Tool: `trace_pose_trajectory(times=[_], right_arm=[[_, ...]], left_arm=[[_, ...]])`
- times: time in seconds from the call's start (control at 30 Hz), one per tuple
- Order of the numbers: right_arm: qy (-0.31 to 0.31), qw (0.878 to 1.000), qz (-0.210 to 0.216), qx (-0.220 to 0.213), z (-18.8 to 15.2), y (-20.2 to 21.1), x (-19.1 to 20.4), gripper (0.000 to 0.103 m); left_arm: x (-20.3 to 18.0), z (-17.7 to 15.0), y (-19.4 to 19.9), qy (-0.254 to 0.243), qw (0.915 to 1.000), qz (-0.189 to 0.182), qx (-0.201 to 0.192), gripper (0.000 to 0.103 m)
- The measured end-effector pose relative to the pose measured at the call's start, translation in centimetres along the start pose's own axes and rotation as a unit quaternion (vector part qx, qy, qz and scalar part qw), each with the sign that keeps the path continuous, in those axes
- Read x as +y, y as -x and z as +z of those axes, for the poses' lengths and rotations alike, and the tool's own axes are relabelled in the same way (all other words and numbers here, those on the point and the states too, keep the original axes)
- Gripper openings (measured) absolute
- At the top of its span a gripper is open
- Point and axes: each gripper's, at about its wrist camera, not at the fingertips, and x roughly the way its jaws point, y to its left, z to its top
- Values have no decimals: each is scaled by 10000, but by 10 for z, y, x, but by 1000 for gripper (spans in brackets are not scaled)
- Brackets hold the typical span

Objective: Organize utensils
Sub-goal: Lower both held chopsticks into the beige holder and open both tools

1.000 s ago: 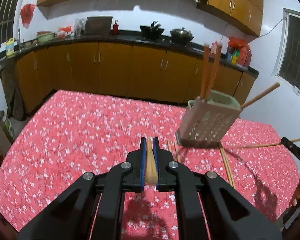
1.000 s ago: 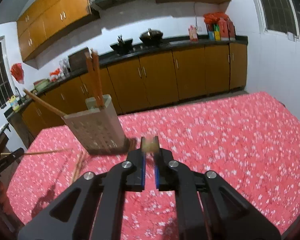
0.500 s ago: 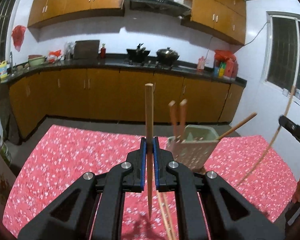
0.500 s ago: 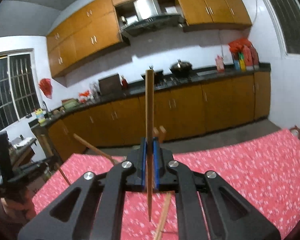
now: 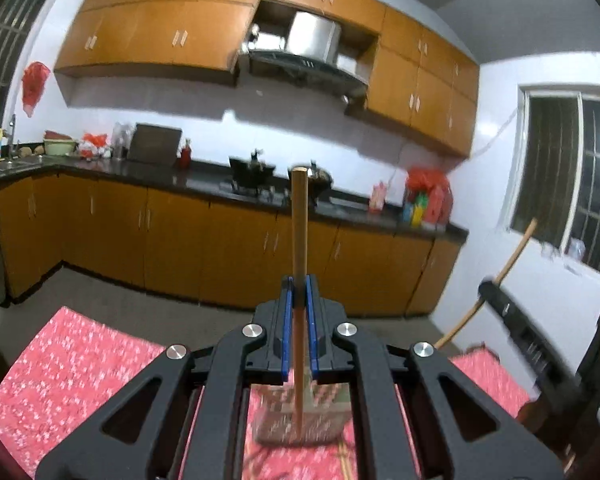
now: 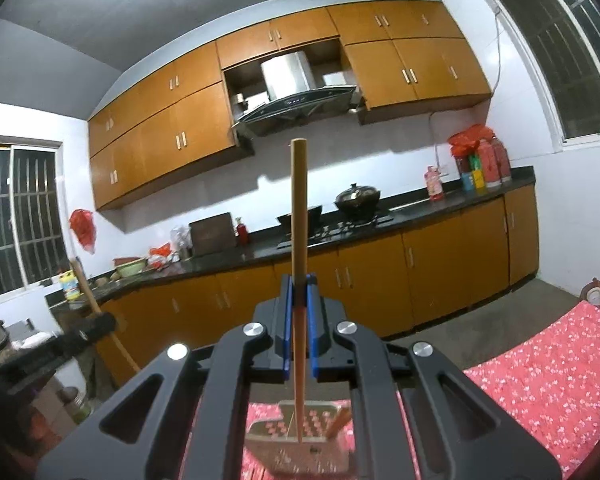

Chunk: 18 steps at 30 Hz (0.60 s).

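Note:
My left gripper (image 5: 299, 286) is shut on a wooden chopstick (image 5: 300, 224) that stands upright between its blue pads. Its lower end hangs above the pale perforated utensil holder (image 5: 324, 420) on the red tablecloth (image 5: 80, 364). My right gripper (image 6: 299, 285) is shut on a second upright chopstick (image 6: 299, 208), with its tip over the same holder (image 6: 320, 424), where another chopstick (image 6: 339, 422) leans inside. In the left wrist view the right gripper (image 5: 496, 296) with its chopstick shows at the right edge. In the right wrist view the left gripper (image 6: 96, 326) shows at the left.
A kitchen counter (image 6: 380, 216) with a wok, a pot and bottles runs along the far wall over orange cabinets (image 5: 172, 248). Loose chopsticks (image 5: 346, 464) lie on the cloth by the holder. A barred window (image 5: 572, 184) is on the right wall.
Both grippers have risen and tilted up, each lifting its chopstick off the table until it stands upright. The holder has slid from mid-view to below the fingers in both views.

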Motion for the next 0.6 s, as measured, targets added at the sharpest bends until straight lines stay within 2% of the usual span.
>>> trace_pose_trajectory(times=[0.13, 0.27, 0.43, 0.57, 0.6], right_arm=[[72, 9999, -147, -4, -5, -23, 0, 8], [164, 9996, -197, 127, -17, -44, 2, 8], [274, 9990, -159, 330, -33, -57, 7, 8], [313, 9982, -111, 498, -44, -57, 6, 12], [307, 9981, -102, 529, -45, -56, 7, 16]], left_arm=[[-4, 4, -13, 29, 9991, 249, -353, 7], [-7, -2, -28, 13, 9977, 444, -519, 7], [-3, -20, -51, 54, 9987, 432, -250, 7], [6, -34, -61, 216, 9991, 332, 181, 8], [7, -35, -62, 234, 9989, 333, 216, 8]])
